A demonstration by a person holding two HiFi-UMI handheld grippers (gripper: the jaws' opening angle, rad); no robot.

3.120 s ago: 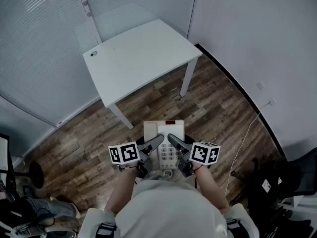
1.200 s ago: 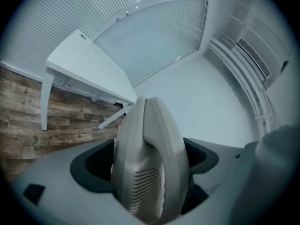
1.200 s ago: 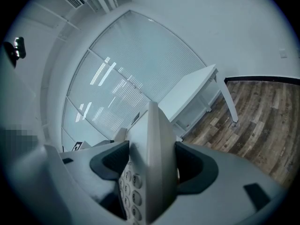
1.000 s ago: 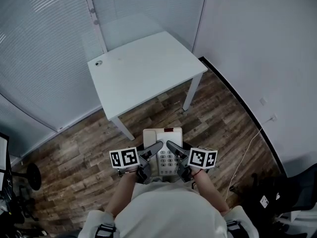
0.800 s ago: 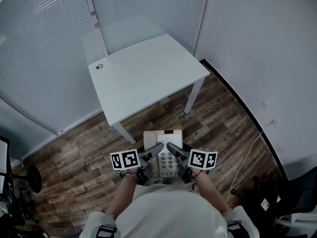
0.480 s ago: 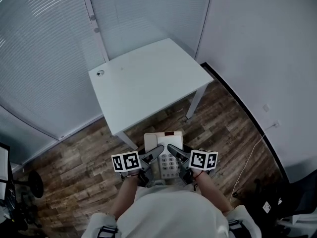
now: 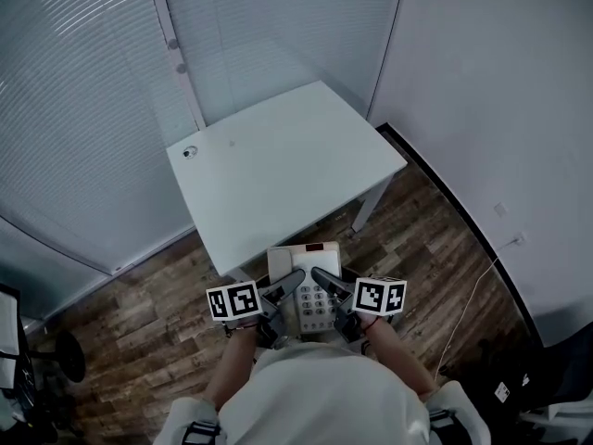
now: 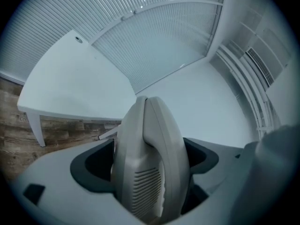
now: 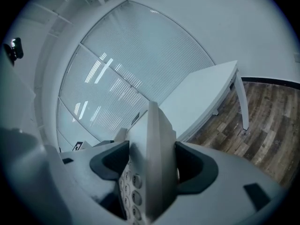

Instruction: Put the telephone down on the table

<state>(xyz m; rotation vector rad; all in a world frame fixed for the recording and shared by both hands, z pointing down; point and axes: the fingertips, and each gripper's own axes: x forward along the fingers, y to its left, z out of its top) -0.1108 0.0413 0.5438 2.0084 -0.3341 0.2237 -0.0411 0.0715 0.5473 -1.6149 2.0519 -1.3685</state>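
Observation:
A white desk telephone with a keypad and a small red display hangs in front of the person's chest, above the wooden floor, its far edge just short of the white table. My left gripper is shut on the telephone's left side, where the handset fills the left gripper view. My right gripper is shut on the telephone's right edge, with keypad buttons showing beside the jaws. The tabletop is bare except for a round cable hole at its far left corner.
Window blinds run behind and left of the table. A white wall stands on the right, with a cable trailing on the wood floor. A black stand sits at the lower left.
The person has stepped closer to the table with the telephone held in both grippers. The table now lies just beyond the telephone's far edge. The grip has not changed.

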